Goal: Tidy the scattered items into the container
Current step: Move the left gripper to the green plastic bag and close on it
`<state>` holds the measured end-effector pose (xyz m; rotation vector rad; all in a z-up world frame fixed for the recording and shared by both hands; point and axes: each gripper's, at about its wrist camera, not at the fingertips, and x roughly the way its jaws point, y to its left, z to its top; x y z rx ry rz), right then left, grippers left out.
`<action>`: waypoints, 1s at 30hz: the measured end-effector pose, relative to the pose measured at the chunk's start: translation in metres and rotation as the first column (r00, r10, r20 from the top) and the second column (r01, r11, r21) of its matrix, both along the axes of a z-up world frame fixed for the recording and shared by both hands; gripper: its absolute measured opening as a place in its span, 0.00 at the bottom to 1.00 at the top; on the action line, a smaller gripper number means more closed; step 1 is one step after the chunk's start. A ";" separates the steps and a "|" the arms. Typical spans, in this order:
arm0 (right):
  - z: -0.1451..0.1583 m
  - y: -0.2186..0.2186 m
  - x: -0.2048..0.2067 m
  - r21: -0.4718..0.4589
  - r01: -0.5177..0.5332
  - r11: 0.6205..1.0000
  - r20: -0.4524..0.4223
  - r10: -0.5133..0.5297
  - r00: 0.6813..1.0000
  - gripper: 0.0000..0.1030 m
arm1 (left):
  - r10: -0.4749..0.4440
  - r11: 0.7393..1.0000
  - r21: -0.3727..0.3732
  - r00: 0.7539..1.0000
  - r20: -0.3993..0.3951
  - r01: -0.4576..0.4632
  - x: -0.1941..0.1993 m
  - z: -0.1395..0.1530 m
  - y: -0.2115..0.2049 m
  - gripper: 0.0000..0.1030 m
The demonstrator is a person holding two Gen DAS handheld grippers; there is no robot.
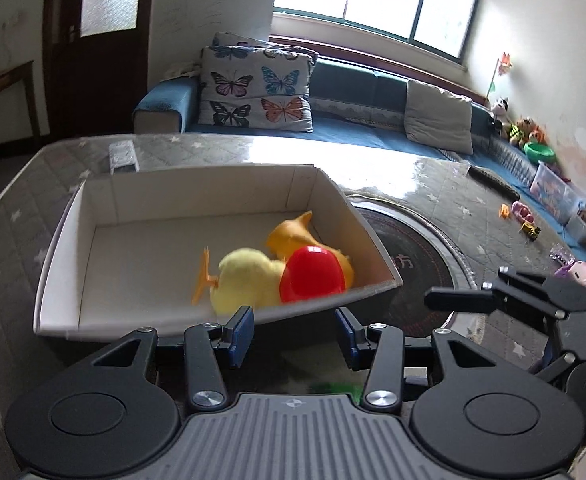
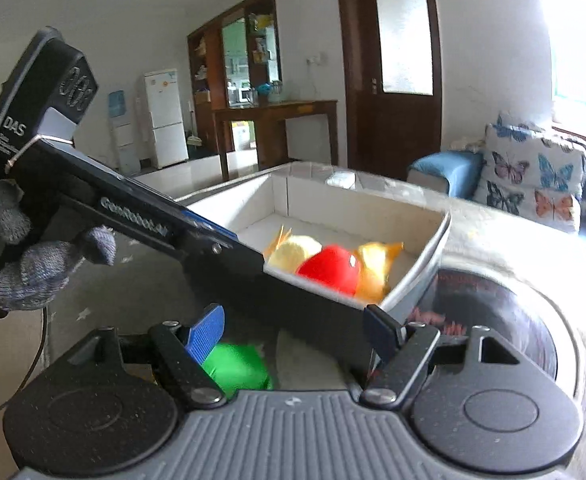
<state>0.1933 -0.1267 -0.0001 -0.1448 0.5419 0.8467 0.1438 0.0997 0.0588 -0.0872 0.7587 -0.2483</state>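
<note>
A white cardboard box [image 1: 105, 196] stands on the grey quilted table. Inside it lie a yellow plush chick [image 1: 245, 280], a red plastic piece [image 1: 313, 274] and an orange toy [image 1: 293, 236]. My left gripper [image 1: 293, 332] is open and empty just in front of the box's near wall. My right gripper [image 2: 297, 332] is open near the box's corner [image 2: 433, 248]; the same toys show in the box there. A green toy [image 2: 237, 368] lies on the table low between the right fingers, near the blue left pad [image 2: 205, 336]. The left gripper's body [image 2: 93, 196] crosses the right view.
A remote [image 1: 123, 156] lies on the table behind the box. A dark round hob plate [image 1: 409, 256] is set in the table right of the box. A black remote [image 1: 493, 182] and small toys [image 1: 521, 216] lie far right. A blue sofa [image 1: 353, 128] stands behind.
</note>
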 end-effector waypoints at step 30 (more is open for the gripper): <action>-0.043 0.021 -0.015 0.051 0.089 0.995 -0.248 -0.074 0.966 0.65 | 0.065 0.972 -0.207 0.974 -0.216 -0.111 -0.015 -0.039 0.005 0.46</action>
